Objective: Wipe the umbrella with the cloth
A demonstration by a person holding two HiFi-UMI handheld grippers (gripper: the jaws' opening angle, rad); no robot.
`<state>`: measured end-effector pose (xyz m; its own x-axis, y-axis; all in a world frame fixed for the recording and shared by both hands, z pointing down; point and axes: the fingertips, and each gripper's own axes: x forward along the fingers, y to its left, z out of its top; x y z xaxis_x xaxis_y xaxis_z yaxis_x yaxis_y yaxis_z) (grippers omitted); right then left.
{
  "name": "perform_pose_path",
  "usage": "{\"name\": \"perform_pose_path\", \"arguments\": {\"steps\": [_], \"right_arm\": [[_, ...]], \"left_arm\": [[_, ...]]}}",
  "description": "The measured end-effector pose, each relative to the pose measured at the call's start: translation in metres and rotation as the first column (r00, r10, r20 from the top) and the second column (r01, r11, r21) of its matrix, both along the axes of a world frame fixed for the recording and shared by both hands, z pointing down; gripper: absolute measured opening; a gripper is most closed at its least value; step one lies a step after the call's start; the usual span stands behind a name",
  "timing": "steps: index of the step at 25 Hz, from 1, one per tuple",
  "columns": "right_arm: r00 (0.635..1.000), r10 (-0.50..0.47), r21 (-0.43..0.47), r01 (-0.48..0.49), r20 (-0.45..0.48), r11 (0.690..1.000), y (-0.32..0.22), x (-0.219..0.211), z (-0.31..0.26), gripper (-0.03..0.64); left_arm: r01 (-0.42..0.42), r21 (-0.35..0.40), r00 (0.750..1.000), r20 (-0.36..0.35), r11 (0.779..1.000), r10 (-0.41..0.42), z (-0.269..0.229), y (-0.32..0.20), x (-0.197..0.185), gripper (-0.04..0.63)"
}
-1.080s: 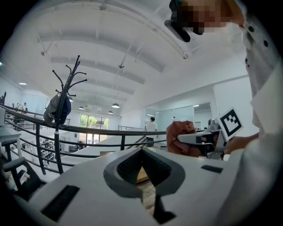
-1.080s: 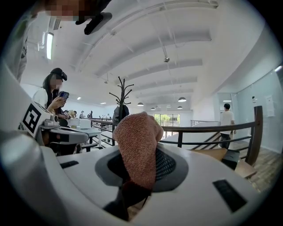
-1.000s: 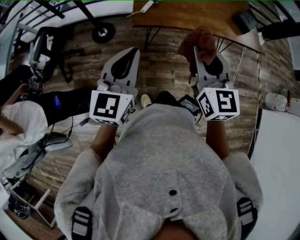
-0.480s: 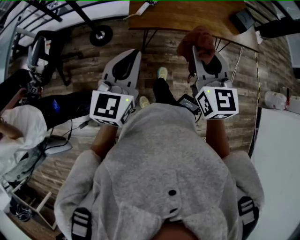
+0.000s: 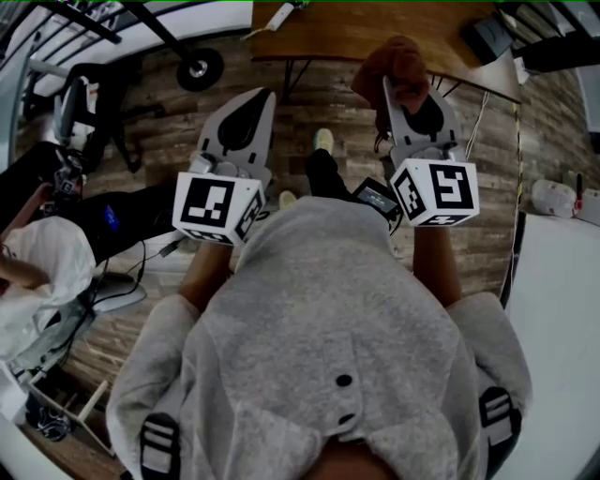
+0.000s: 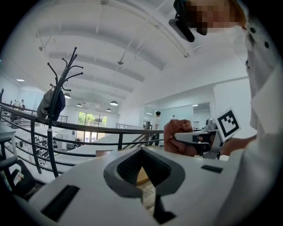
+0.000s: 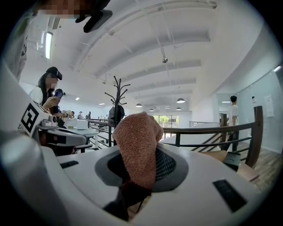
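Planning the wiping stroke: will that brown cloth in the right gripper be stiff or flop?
Probably floppy: the cloth bunches and droops where the right gripper pinches it. Its knitted, towel-like weave suggests it is light and unlikely to slip.

Head view: wood table (image 5: 375,28) at top centre, wheel (image 5: 199,67) at upper left, plank floor (image 5: 328,103) below them, white table (image 5: 553,319) at right edge. Left gripper view: coat rack (image 6: 53,106) at left, railing (image 6: 119,130) across mid-frame. Right gripper view: standing person (image 7: 231,112) at right.
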<state>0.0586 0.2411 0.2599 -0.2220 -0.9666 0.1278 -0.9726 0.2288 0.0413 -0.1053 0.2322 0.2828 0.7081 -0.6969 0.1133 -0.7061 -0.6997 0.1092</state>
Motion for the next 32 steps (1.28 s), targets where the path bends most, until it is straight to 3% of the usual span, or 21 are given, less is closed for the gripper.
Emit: {"name": "perform_pose_path", "arguments": {"steps": [12,32], "right_arm": [[0.999,0.003,-0.04,-0.002,0.038,0.999,-0.082,0.038,0.022,0.109],[0.997,-0.026,-0.1,0.033,0.067,0.994,-0.226,0.089,0.049,0.11]], "left_arm": [[0.009,-0.027,0.999,0.043,1.0,-0.008,0.016,-0.081,0.035,0.012],[0.055,-0.096,0.997,0.051,0.994,-0.051,0.04,-0.222,0.085,0.012]]}}
